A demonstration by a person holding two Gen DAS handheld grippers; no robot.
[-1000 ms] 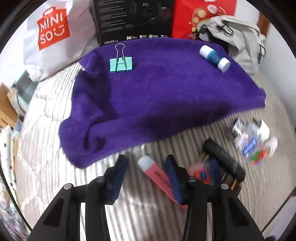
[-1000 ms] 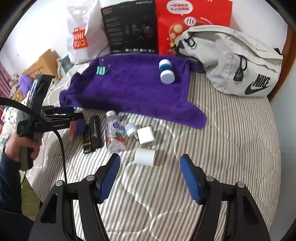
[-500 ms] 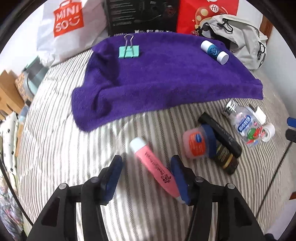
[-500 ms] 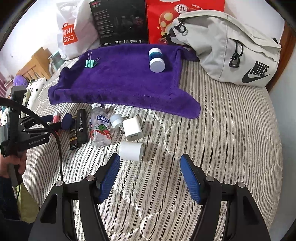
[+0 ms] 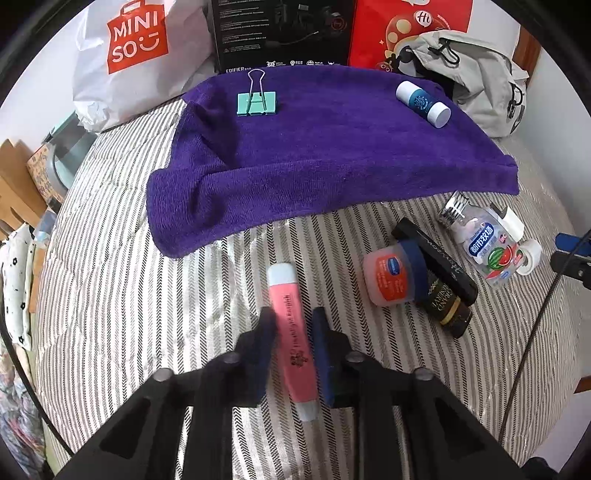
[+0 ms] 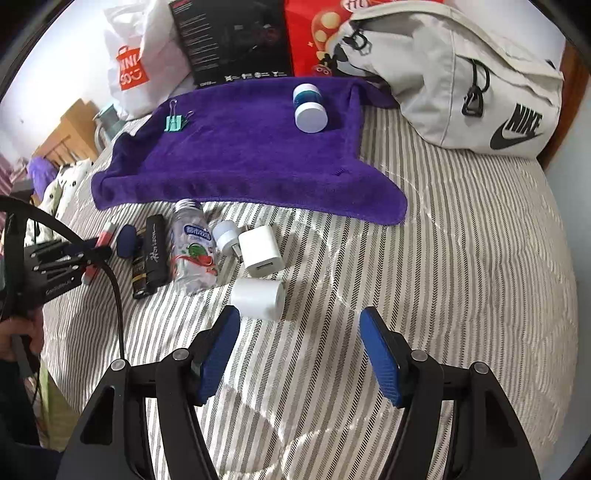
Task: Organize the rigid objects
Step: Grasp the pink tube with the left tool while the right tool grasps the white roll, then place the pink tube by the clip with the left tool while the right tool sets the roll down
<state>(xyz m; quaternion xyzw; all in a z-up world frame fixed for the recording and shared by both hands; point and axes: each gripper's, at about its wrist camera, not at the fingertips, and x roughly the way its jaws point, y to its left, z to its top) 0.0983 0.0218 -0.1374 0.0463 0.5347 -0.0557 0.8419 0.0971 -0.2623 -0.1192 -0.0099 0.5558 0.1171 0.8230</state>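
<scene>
A pink tube (image 5: pixel 286 306) lies on the striped bedcover, and my left gripper (image 5: pixel 291 325) is shut on it, one finger pressing each side. To its right lie a Vaseline jar (image 5: pixel 388 277), two black tubes (image 5: pixel 439 266) and a clear bottle (image 5: pixel 484 243). On the purple towel (image 5: pixel 332 155) rest a teal binder clip (image 5: pixel 256 103) and a blue-and-white bottle (image 5: pixel 423 99). My right gripper (image 6: pixel 299 343) stands open over the bedcover. A white charger cube (image 6: pixel 258 297) lies just ahead of its left finger, with a second charger (image 6: pixel 260 251) and a round plug (image 6: pixel 226 234) beyond.
A grey Nike bag (image 6: pixel 461 85) sits at the back right. A black box (image 5: pixel 280 33), a red bag (image 5: pixel 402 29) and a white Miniso bag (image 5: pixel 136 48) line the wall behind the towel. The bed's left edge drops off toward wooden furniture (image 5: pixel 14 184).
My left gripper moved forward over the pink tube and narrowed from open until its fingers shut on it. The right gripper drew closer to the white chargers, still open.
</scene>
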